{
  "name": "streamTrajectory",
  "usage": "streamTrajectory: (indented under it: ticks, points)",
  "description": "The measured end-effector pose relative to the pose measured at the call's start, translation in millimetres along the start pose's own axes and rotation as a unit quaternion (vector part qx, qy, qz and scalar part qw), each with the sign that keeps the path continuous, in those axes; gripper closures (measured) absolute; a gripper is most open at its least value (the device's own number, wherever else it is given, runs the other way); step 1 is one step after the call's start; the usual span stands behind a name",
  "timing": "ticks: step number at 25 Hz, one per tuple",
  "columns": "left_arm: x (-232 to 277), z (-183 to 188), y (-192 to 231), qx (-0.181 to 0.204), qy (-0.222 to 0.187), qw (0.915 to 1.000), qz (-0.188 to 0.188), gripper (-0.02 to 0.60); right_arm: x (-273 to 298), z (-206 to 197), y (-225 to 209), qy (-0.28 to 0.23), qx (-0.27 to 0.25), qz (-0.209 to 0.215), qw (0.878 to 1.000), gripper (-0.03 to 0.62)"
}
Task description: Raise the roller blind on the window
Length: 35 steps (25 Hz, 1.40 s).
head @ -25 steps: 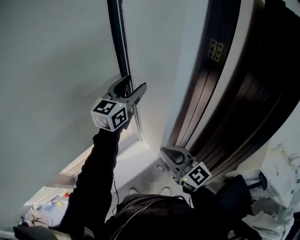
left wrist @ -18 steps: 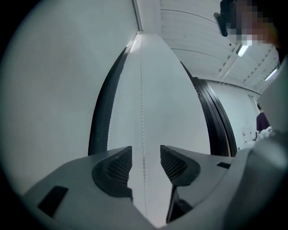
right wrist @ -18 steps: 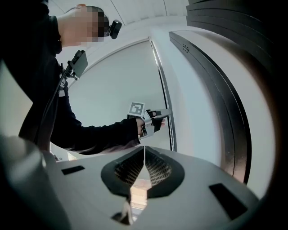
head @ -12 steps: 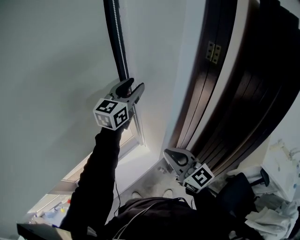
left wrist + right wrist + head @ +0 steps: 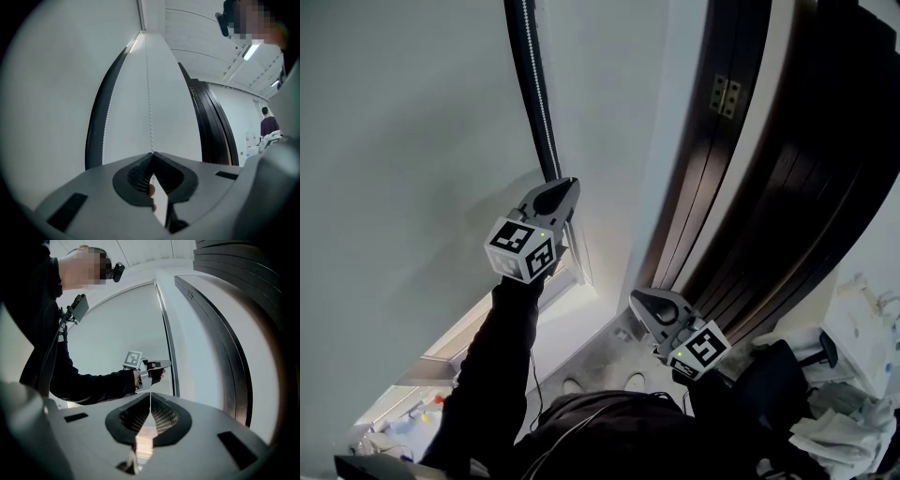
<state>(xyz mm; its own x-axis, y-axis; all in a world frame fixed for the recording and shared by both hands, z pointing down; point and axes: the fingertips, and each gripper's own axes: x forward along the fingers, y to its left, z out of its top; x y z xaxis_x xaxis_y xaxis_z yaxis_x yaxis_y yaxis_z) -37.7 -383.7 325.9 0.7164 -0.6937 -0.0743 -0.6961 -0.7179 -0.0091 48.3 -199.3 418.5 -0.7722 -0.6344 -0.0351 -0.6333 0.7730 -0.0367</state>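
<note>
Left claw just closed, pinching bead chain that runs up from its tips. Chain thin, light, slippery; grip across the beads. Right claw pressed together, empty.

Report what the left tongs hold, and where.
The left tongs have just closed on the white beaded blind chain, pinching its hanging strand partway down.

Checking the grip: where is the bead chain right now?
In the head view the bead chain hangs upper left of centre, along the dark strip, down into the left tongs, which have just closed on it.
</note>
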Motion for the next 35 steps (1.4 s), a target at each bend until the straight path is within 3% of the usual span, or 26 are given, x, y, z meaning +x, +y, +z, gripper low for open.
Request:
streamTrajectory:
  ticks: [4, 7, 16, 20, 25, 31, 35]
  points:
    - [-18, -3, -16, -0.014, -0.017, 0.9997, -0.009, 0.574, 4, -3, 3, 0.003, 0.001, 0.004, 1.0, 0.592]
    - [-26, -22, -24, -0.019, 0.001, 0.9997, -0.013, 0.575, 10, -4, 8, 0.005, 0.001, 0.011, 1.0, 0.592]
    - [-72, -178, -64, -0.109, 0.113, 0.9871, -0.03, 0.574, 27, -5, 18, 0.016, -0.002, 0.014, 1.0, 0.59]
    - [-87, -192, -93, -0.118, 0.081, 0.9887, -0.046, 0.575, 53, 10, 15, 0.024, 0.034, 0.058, 0.997, 0.414]
    - [-105, -192, -104, -0.128, 0.049, 0.9891, -0.054, 0.575, 88, 58, 19, -0.001, 0.065, 0.13, 0.989, 0.347]
    - [-122, -192, -102, -0.12, 0.034, 0.9908, -0.053, 0.575, 125, 91, 28, 0.003, 0.03, 0.187, 0.982, 0.382]
    - [-129, -192, -100, -0.114, 0.035, 0.9916, -0.049, 0.575, 132, 108, 33, -0.017, 0.012, 0.188, 0.982, 0.547]
